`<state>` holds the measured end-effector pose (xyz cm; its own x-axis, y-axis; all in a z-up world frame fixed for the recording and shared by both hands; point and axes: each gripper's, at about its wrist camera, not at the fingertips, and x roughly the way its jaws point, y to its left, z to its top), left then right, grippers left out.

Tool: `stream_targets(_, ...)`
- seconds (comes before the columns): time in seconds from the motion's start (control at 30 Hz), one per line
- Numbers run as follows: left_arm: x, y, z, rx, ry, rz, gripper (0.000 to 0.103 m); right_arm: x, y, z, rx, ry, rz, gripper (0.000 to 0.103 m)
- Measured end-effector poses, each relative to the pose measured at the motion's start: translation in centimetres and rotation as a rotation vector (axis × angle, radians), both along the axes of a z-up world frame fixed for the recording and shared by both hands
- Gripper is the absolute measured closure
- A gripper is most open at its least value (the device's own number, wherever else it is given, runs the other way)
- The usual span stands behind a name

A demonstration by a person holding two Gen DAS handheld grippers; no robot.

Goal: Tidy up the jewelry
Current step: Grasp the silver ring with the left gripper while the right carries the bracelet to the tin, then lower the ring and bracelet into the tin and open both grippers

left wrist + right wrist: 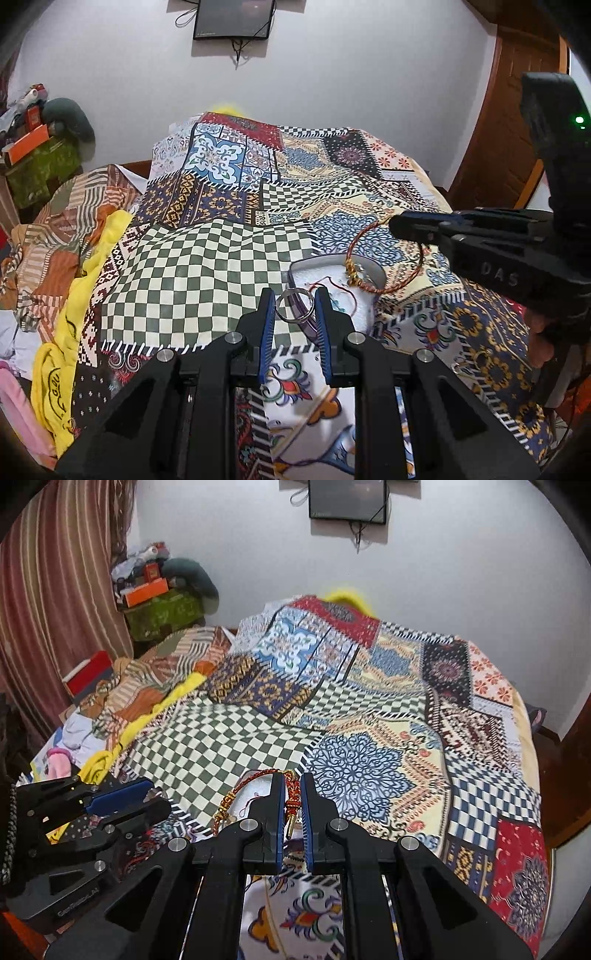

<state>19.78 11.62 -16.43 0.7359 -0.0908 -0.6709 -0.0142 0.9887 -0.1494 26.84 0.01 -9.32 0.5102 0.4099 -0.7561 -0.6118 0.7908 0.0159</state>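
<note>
Patchwork quilt [207,258] covers the bed; left gripper [295,306] pinches silver rings [293,304] above a white tray [332,266], while right gripper [293,790] clamps a red braided bracelet [255,786].

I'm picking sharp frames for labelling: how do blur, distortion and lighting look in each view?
Left wrist view: strong fisheye bending with dark corners; the silver ring in the left tongs is fairly sharp, and the quilt below the tongs smears. Right wrist view: same bending; the red braided bracelet in the right tongs is readable, the quilt softly blurred throughout. Lighting is even and soft in both, without harsh glare.
</note>
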Motion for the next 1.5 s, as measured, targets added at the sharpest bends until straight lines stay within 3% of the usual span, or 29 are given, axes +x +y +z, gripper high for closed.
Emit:
stream_targets(0.3, 3.0, -0.3, -1.7, 0.003, 0.035, -0.029, 0.083, 3.0, 1.1, -3.2, -0.097, 0.126, 0.050, 0.096)
stream_targets(0.6, 4.8, -1.8, -3.5, 0.005, 0.089, -0.081, 0.083, 4.5, 0.6, -4.8, -0.071, 0.296, 0.060, 0.096)
stream_targets(0.93, 5.6, -2.8, -3.9, 0.007, 0.105, -0.109, 0.083, 3.9, 0.1, -3.7, -0.090, 0.240, 0.075, 0.094)
stream_targets(1.13, 5.7, -3.5, -3.7, 0.025, 0.111, -0.124, 0.083, 3.8, -0.4, -3.1, -0.077, 0.213, 0.056, 0.074)
stream_targets(1.5, 4.9, -3.9, -2.5, 0.050, 0.108, -0.109, 0.079, 2.4, -1.8, -1.5, -0.039, 0.193, 0.030, 0.074)
